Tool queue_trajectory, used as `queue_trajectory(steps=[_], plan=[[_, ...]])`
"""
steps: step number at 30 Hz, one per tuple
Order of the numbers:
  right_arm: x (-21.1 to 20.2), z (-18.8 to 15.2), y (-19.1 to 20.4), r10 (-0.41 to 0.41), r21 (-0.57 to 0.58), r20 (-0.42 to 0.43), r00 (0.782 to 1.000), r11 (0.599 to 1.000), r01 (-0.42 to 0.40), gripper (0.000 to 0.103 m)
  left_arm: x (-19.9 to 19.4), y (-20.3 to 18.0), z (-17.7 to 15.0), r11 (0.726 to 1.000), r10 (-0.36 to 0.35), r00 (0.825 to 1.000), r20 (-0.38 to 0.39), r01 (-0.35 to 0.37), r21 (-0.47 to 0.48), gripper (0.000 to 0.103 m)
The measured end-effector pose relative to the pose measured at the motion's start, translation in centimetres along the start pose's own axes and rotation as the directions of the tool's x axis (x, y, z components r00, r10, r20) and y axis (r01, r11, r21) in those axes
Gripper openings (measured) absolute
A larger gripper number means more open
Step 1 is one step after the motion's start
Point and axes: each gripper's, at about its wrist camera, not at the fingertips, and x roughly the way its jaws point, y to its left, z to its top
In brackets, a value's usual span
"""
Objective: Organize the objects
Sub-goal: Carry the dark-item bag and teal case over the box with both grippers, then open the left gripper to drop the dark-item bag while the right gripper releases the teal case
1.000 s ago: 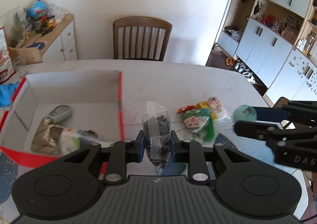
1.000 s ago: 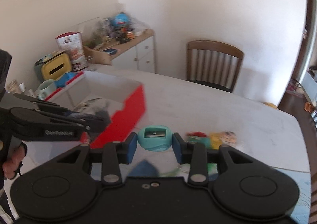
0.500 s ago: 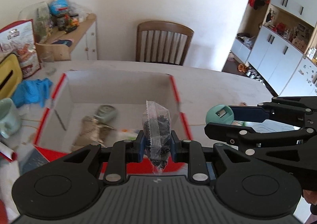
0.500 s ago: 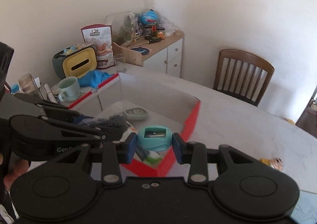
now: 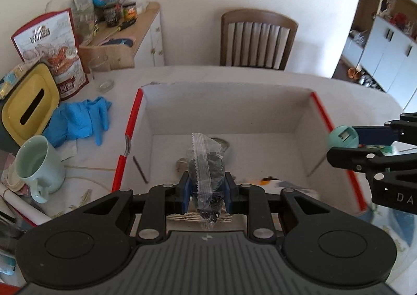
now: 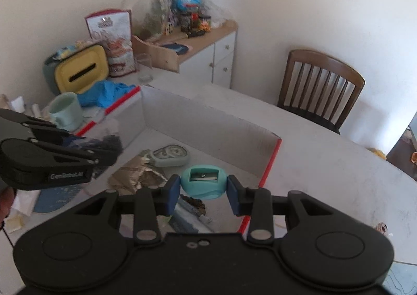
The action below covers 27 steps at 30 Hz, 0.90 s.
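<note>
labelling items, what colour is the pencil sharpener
Teal pencil sharpener, clearest in the right wrist view.

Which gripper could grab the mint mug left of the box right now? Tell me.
Probably neither. The left gripper is shut on a clear packet, and the right gripper is shut on a teal sharpener. The mug itself stands unobstructed.

White walls; wooden chair [image 5: 258,39] behind table [image 5: 351,91]; sideboard [image 6: 208,44] left; cupboards [image 5: 385,42], seemingly white, right.
</note>
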Motion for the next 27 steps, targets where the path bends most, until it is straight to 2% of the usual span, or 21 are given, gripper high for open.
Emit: queue_trajectory(steps=[3,10,15,27], plan=[[1.9,0.5,0.2,-0.016,-0.004,-0.019,1.000,1.000,0.016,0.037,1.6,0.4,0.3,1.000,0.017,0.999,-0.035,-0.017,-0.005,0.024],[6.1,0.8,0.2,-0.047,0.001,-0.070,0.996,0.999,0.047,0.037,4.7,-0.1,1.3,0.997,0.048,0.994,-0.097,-0.042,0.064,0.024],[8.3,1.2,0.5,-0.067,-0.008,-0.105,0.992,0.998,0.066,0.037,6.6,0.1,1.6,0.997,0.059,0.987,-0.147,-0.050,0.063,0.024],[11.3,0.4,2.1,-0.046,-0.048,-0.230,0.972,0.998,0.036,0.037,8.5,0.3,1.7,0.996,0.057,0.978,-0.198,-0.042,0.077,0.024]])
